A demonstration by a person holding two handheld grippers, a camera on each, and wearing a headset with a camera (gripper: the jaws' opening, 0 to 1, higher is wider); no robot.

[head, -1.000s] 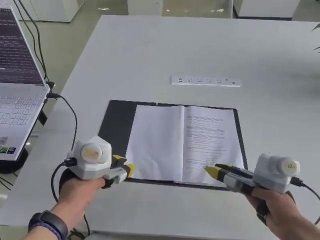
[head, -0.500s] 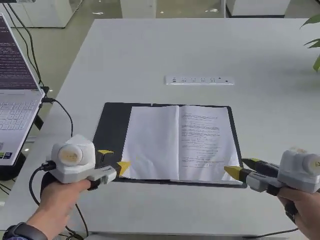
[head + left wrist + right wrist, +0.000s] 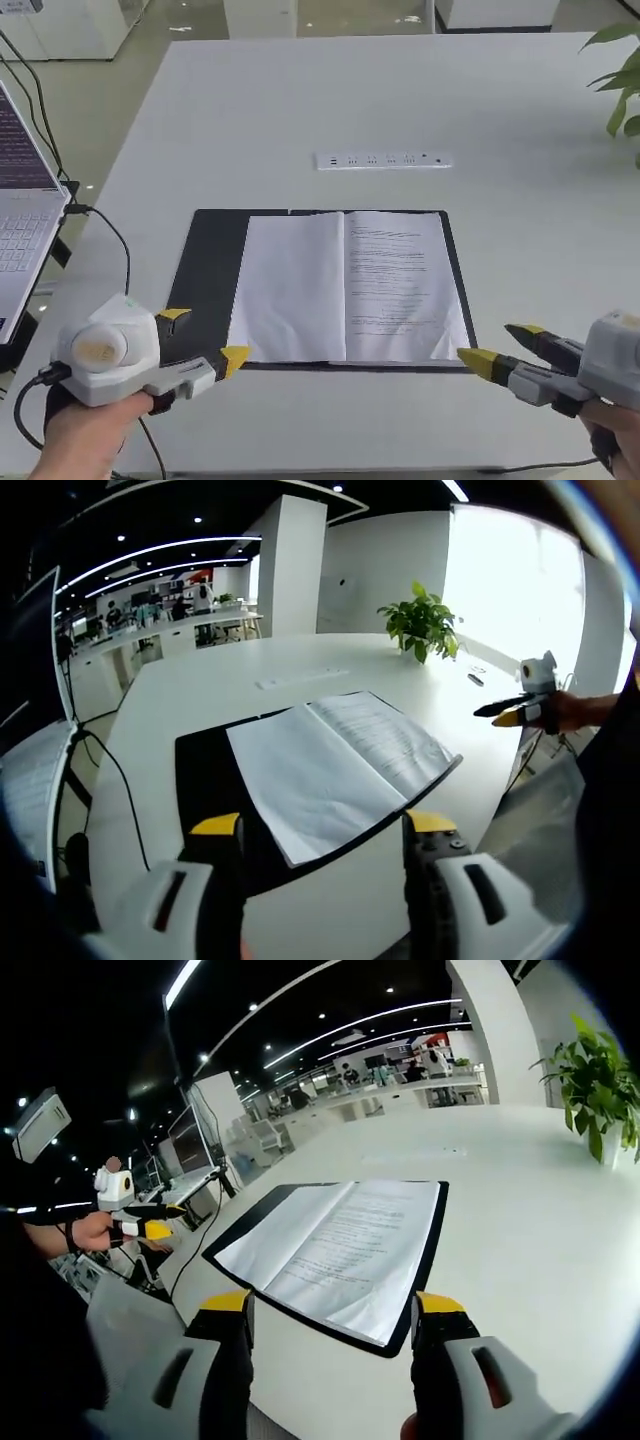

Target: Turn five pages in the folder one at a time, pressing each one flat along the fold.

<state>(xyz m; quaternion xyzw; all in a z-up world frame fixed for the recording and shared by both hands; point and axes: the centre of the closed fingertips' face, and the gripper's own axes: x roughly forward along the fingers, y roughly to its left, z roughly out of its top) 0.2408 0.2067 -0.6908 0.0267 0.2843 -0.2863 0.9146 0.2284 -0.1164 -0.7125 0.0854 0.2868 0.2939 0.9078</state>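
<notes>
The folder (image 3: pixel 212 275) lies open and flat in the middle of the smooth pale surface (image 3: pixel 300 100). It is a thin, matte black rectangle holding white sheets. Its left half shows a wide strip of bare black cover, then a blank page (image 3: pixel 290 290). The right half carries a page (image 3: pixel 400 285) printed with lines of small text. The two pages meet at a straight fold down the middle. In the right gripper view, the folder (image 3: pixel 425 1270) shows a narrow black border round the printed sheet.

Beyond the folder, well apart from it, a long white power strip (image 3: pixel 383 160) lies across the surface. A laptop (image 3: pixel 20 230) sits at the left edge with a dark cable (image 3: pixel 112 240) curling from it. Green plant leaves (image 3: pixel 618 80) show at the far right.

The left gripper (image 3: pixel 205 336) is white plastic with yellow-tipped jaws. It hovers just off the folder's near left corner with its jaws spread and nothing between them. The right gripper (image 3: pixel 500 345) hovers just off the near right corner, also with its jaws spread and nothing between them.

A second ago the right gripper's tip lay over the lower part of the printed page. It has since drawn back clear of the sheet. The pages lie as they did.
</notes>
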